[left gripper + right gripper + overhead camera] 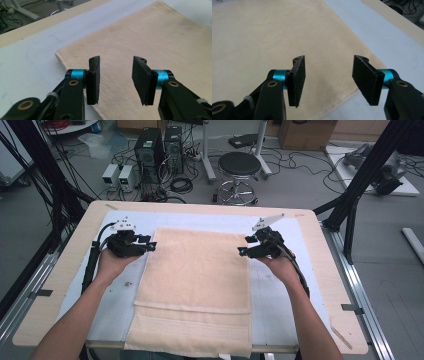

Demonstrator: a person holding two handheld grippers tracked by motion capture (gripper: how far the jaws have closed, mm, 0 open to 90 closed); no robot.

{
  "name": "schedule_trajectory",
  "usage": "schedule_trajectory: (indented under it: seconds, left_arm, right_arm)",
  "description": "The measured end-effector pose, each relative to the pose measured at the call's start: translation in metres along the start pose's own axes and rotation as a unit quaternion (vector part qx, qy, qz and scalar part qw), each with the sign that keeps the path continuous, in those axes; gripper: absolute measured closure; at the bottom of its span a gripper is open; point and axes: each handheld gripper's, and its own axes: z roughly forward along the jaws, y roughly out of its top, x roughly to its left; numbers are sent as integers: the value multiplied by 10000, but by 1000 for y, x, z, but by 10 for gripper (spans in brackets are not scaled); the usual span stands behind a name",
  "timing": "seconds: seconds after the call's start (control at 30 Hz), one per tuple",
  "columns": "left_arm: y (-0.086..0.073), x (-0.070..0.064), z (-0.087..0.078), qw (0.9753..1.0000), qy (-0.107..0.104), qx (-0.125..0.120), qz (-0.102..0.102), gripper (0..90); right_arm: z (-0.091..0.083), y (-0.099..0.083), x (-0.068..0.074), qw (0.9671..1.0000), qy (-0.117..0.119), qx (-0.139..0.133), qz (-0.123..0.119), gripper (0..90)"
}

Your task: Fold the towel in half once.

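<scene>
The beige towel point(195, 285) is lying flat, long axis running away from the person; the left gripper point(150, 245) and right gripper point(243, 251) are hovering released beside its far corners, nothing blocking

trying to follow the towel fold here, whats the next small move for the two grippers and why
Probably lower both and close on the far corners. The left gripper and right gripper are open, at opposite side edges of the flat beige towel near its far end, holding nothing.

High view looks down from six o'clock; both gripper views sit close, low, sharing the towel point(195, 270) with it
</scene>
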Motion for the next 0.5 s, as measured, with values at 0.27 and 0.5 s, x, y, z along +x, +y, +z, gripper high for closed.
schedule_trajectory:
  seconds: [0.27, 0.5]
  left_arm:
    - [-39, -32, -24, 9993, -252, -154, 213, 500]
    - [-69, -53, -34, 9983, -437, -23, 389, 469]
  right_arm:
    - [-27, -41, 40, 9999, 34, -147, 37, 419]
    - [-25, -63, 72, 9996, 175, -9, -235, 418]
